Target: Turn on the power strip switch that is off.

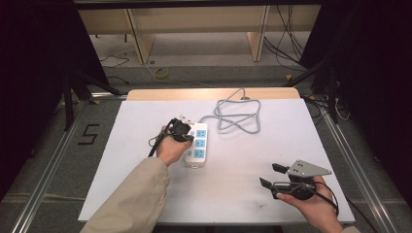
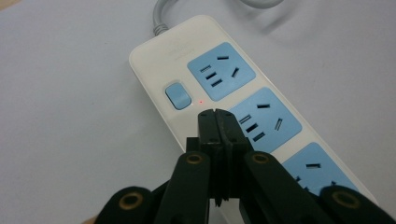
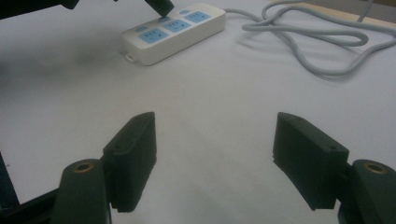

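A white power strip (image 1: 190,156) with three blue sockets lies at the table's middle-left, and it also appears in the left gripper view (image 2: 154,60) and the right gripper view (image 3: 173,44). Its blue switch (image 2: 178,95) sits beside a small red light (image 2: 201,101). My left gripper (image 1: 183,132) is shut with nothing between its jaws. Its tips (image 2: 216,114) hang over the strip just right of the switch, by the middle socket. My right gripper (image 1: 271,175) rests open near the front right of the table, its jaws (image 3: 215,140) wide apart over bare white surface.
The strip's grey cable (image 1: 238,116) lies in loose loops behind it and runs off the table's far edge; it also shows as grey cable (image 3: 317,42) in the right gripper view. The white table (image 1: 145,116) has dark floor and metal rails around it.
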Tool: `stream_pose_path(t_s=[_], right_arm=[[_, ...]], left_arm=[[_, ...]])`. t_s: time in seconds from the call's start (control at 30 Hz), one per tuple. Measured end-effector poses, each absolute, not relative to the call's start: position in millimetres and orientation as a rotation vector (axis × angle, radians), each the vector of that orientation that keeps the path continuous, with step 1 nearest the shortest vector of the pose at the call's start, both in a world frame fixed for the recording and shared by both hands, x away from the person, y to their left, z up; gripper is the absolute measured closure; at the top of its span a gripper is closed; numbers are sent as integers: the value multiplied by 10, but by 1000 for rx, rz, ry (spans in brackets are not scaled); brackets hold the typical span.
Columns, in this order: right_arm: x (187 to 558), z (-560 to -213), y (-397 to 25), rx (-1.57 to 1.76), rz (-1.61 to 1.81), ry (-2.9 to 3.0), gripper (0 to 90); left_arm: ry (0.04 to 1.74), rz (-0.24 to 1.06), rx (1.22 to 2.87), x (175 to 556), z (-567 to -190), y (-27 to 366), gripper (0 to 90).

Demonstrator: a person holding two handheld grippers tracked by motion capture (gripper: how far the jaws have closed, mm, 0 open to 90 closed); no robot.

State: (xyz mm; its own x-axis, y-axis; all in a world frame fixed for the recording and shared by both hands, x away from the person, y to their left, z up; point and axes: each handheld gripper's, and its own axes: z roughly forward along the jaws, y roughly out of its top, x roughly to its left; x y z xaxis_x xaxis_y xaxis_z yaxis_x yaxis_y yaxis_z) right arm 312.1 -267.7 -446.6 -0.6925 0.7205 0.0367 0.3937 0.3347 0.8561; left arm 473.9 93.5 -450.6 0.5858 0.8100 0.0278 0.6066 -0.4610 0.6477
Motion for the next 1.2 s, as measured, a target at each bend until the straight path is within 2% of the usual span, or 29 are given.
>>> stream_pose_path(t_s=[1.2], right_arm=[[3120, -4469, -2672, 986, 1298, 2256, 307]], left_arm=[[1109, 477, 2297, 4744, -4497, 850, 899]])
